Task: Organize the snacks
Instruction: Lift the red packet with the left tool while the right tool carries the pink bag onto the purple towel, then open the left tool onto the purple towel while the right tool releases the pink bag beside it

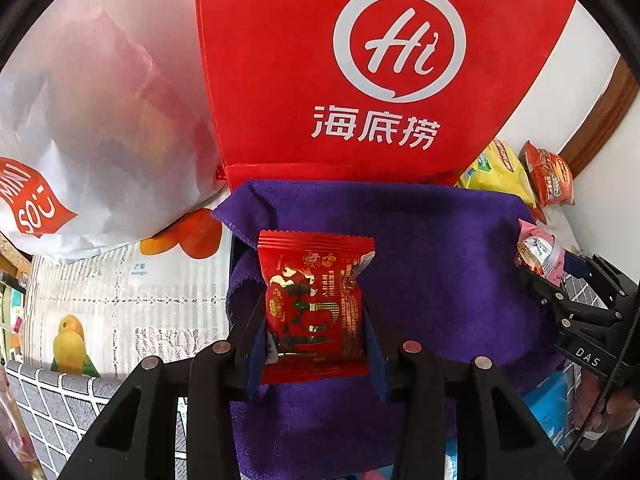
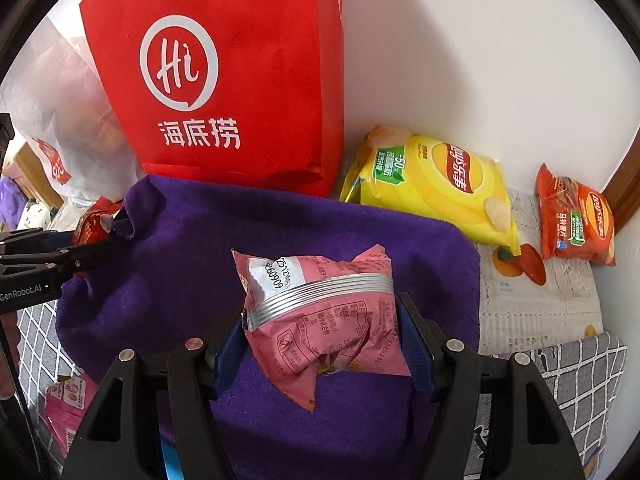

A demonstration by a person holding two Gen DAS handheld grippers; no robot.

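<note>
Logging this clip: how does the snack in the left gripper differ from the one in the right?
The red packet is flat and smooth; the pink packet is crumpled. The red one bears gold print, the pink one a silver seal band. Each is clamped between its gripper's blue pads, above the purple towel.

We see a table cloth (image 2: pixel 532 304) with fruit pictures; on it lie a purple towel (image 2: pixel 280 232), a red bag (image 2: pixel 240 80) and chip bags (image 2: pixel 436 188).

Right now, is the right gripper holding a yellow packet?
No, the right gripper holds a pink snack packet; the yellow chip bag lies apart.
</note>
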